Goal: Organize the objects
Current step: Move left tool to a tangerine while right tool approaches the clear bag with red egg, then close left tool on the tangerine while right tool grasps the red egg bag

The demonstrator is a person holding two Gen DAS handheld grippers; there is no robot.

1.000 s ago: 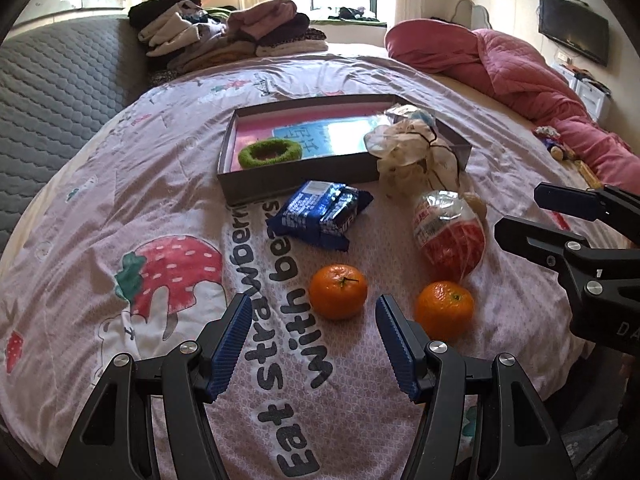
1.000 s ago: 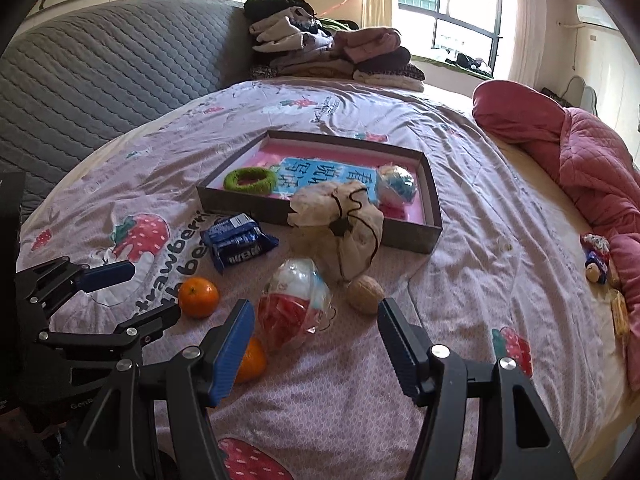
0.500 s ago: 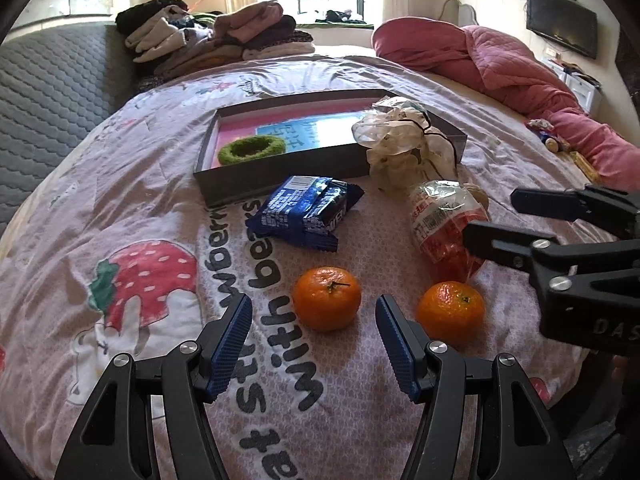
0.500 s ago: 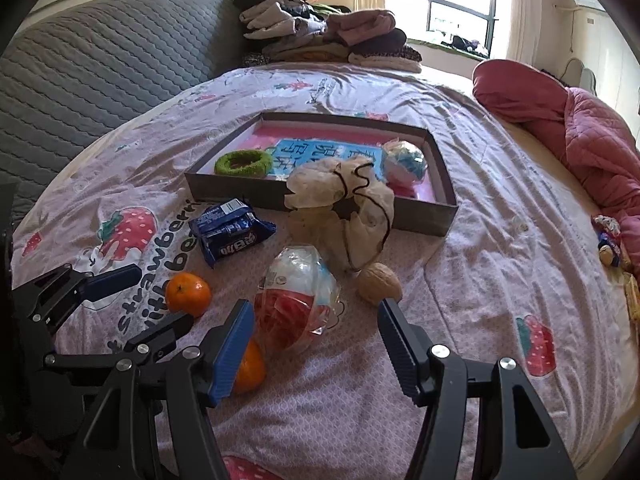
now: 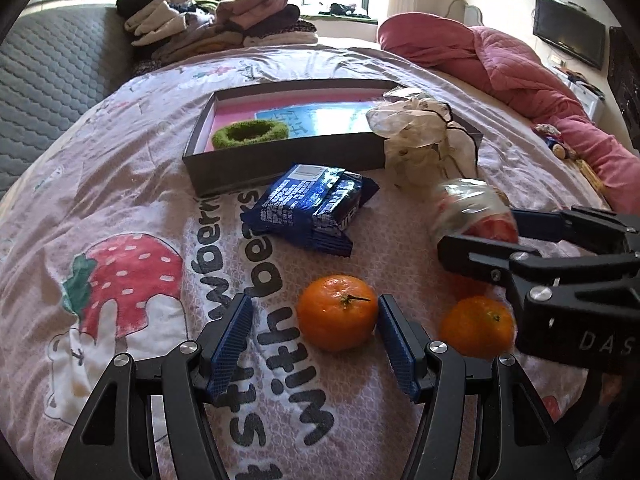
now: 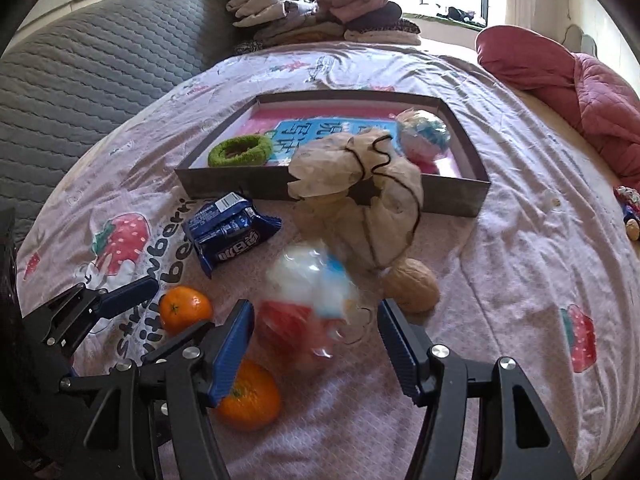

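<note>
Since the earlier frames, both claws are brought lower: the left claw (image 5: 314, 338), released, brackets a tangerine (image 5: 337, 312). The right claw (image 6: 316, 342), released, frames the clear packet (image 6: 310, 304). Closing is judged next.

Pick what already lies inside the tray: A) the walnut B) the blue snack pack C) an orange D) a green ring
D: the green ring lies inside the tray, while both oranges, the snack pack and the walnut sit on the bedspread outside it.
</note>
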